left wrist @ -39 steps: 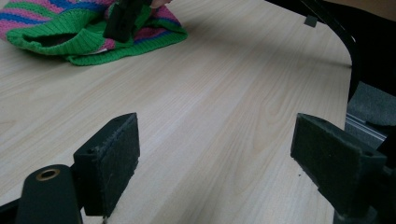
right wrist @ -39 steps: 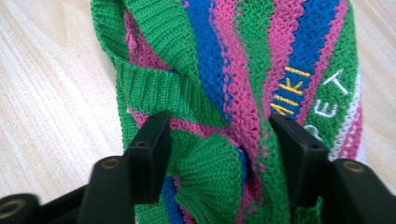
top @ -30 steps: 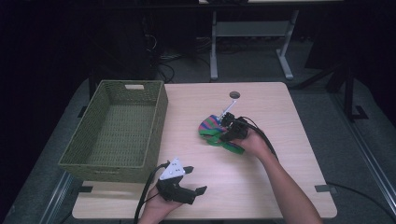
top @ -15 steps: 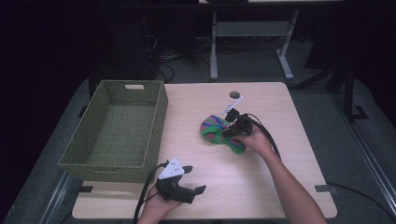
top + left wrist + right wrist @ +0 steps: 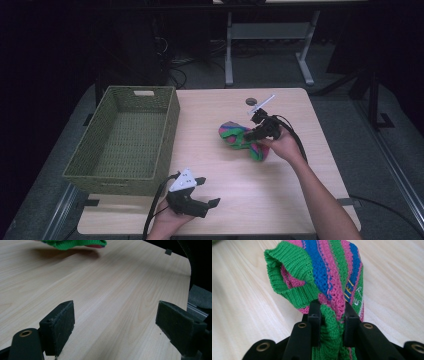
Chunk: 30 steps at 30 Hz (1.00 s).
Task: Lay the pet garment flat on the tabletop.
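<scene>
Right gripper [image 5: 331, 322]: fingers [image 5: 315, 315] have just been closing and pinch a striped knit [image 5: 329, 272], bunched, at mid-desk right of centre. Left gripper [image 5: 115, 327]: fingers [image 5: 60, 325] wide, nothing between them, low over the desk [image 5: 220, 165] near its front edge. Bare wood lies between the grippers and toward the right edge. Basket [image 5: 172, 125]: at the desk's left edge, well apart from the knit, nothing in it.

L gripper [image 5: 192, 192] jaws wide open, R gripper [image 5: 256, 131] jaws just closed, clamped
</scene>
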{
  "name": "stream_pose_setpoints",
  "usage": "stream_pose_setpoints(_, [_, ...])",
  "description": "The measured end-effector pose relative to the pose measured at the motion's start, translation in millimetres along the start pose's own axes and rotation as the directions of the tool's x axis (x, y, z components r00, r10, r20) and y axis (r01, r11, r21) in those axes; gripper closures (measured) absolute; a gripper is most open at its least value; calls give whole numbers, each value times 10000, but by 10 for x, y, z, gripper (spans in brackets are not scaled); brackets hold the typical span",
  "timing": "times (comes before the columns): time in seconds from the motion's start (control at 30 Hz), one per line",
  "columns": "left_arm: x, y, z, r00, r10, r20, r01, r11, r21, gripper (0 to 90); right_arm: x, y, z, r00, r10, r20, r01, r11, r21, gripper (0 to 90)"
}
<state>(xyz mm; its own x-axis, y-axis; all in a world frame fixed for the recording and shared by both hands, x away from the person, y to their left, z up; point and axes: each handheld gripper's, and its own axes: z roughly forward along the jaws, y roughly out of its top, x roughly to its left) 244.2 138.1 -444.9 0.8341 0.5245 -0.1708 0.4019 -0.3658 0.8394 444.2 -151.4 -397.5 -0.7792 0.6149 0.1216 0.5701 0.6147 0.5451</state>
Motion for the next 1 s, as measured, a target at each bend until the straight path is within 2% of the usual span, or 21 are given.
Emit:
stream_pose_setpoints(0.1, [11,-2,-6,10000,-37,-18,37,10000,-21,153,-3,20,-89,10000,-27,33,27,9999,-131,738])
stream_pose_setpoints(0.23, [13,2,-12,10000,-34,9,34,10000,-68,153,2,30,-217,9998,74,-169,-81,9991,-424,740])
stream_pose_setpoints(0.33, [15,1,-13,10000,44,-24,-44,10000,9,153,23,42,-302,9999,-33,-145,27,9991,-432,740])
stream_pose_setpoints(0.47, [14,-1,-27,10000,-93,-24,93,9999,-95,153,43,46,-405,9996,-93,-266,79,9986,-527,741])
stream_pose_setpoints(0.5, [21,0,-31,10000,-9,-59,8,10000,-78,153,52,46,-433,9996,-94,-280,79,9985,-538,741])
stream_pose_setpoints(0.63, [26,0,-39,10000,-14,-79,13,9999,-121,153,64,32,-545,9990,-157,-417,121,9963,-851,741])
stream_pose_setpoints(0.83, [35,-1,-54,10000,13,-90,-13,10000,-76,153,148,-14,-674,9985,-296,-451,252,9951,-958,742])
stream_pose_setpoints(1.0, [26,-6,-62,9999,-50,-98,48,9996,-272,153,247,-54,-742,9971,-585,-488,536,9939,-960,741])
